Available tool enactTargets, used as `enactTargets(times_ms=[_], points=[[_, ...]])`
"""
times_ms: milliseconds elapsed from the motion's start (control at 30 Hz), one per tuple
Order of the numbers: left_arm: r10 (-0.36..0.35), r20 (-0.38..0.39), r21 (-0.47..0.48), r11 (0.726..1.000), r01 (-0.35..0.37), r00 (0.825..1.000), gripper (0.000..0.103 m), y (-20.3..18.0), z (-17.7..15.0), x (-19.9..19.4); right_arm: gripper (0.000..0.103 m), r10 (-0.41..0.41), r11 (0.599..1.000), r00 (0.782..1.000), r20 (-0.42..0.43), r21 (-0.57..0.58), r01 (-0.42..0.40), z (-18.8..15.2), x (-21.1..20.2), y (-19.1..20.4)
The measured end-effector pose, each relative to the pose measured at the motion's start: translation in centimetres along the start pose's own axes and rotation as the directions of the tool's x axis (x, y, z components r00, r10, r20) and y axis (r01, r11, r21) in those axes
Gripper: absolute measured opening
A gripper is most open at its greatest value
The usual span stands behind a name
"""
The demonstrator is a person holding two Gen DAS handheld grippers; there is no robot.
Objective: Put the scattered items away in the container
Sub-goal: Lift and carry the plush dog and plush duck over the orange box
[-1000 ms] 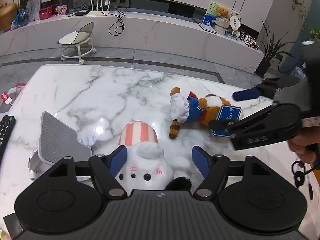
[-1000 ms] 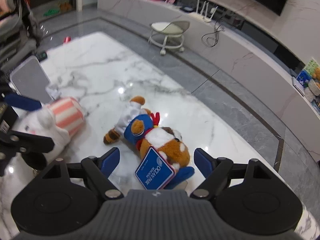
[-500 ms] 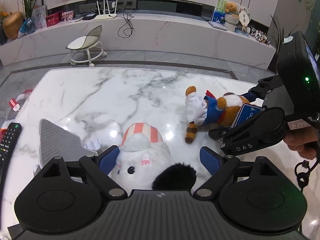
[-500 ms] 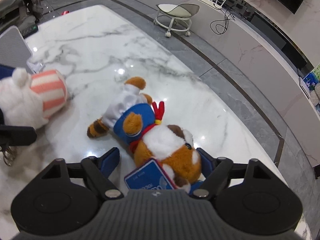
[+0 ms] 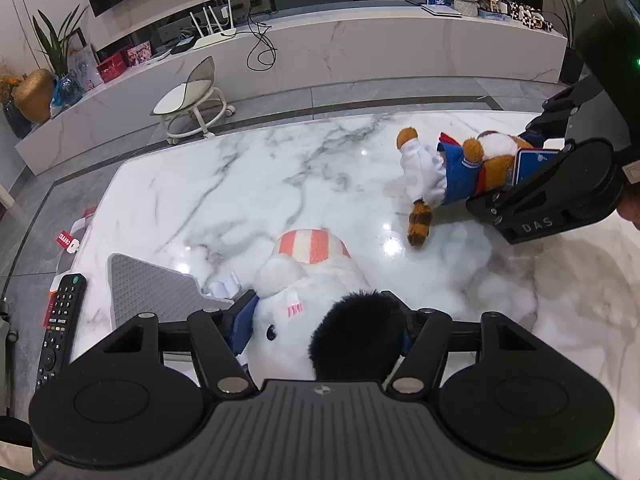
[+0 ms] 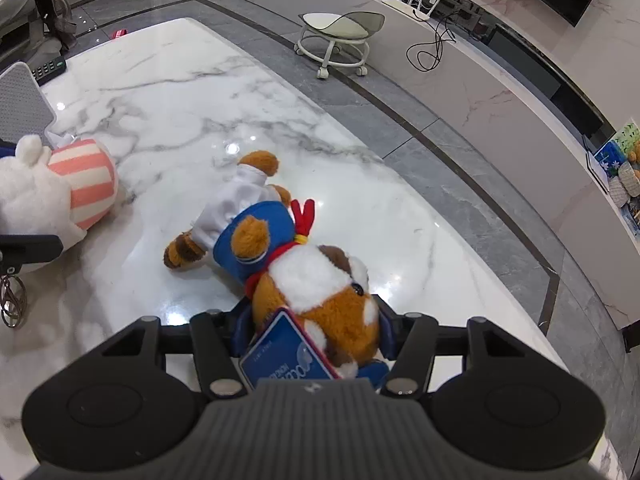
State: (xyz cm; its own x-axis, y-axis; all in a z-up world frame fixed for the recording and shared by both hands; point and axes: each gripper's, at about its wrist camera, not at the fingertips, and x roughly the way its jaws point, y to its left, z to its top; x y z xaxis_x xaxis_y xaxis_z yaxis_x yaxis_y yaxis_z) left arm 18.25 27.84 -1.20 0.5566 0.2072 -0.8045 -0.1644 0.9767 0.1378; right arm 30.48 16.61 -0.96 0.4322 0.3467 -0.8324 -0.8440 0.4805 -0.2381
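A white plush (image 5: 316,292) with a pink-striped body and a black ear lies on the marble table (image 5: 248,184). My left gripper (image 5: 326,320) is shut on its head. It also shows at the left of the right wrist view (image 6: 56,196). A brown plush (image 6: 304,268) in a blue jacket with a blue tag lies further right. My right gripper (image 6: 310,328) is shut on its head. In the left wrist view the brown plush (image 5: 448,168) and the right gripper (image 5: 532,160) are at the upper right. The grey container (image 5: 148,296) stands just left of the white plush.
A black remote (image 5: 60,328) lies at the table's left edge. A keyring (image 6: 12,300) hangs from the left gripper. Beyond the table are a grey floor, a white wheeled stool (image 5: 192,100) and a long marble TV bench (image 5: 320,52).
Both grippers have moved forward over their plush toys and closed on the heads. The jaws were open one second ago.
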Motion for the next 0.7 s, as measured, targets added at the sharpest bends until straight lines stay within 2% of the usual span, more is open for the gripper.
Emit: enactTargets(times_ms=[367, 700], points=[[-0.099, 0.046, -0.082, 0.991, 0.103, 0.994, 0.071, 1.1, 0.7, -2.5, 0.06, -0.004, 0.999, 0.999, 0.047, 0.047, 0.002, 0.3, -3.7, -1.2], [-0.133, 0.141, -0.108, 0.983, 0.149, 0.981, 0.071, 0.5, 2.3, -6.1, 0.059, 0.001, 0.98, 0.99, 0.138, 0.196, -0.028, -1.1, -9.3, -3.6]])
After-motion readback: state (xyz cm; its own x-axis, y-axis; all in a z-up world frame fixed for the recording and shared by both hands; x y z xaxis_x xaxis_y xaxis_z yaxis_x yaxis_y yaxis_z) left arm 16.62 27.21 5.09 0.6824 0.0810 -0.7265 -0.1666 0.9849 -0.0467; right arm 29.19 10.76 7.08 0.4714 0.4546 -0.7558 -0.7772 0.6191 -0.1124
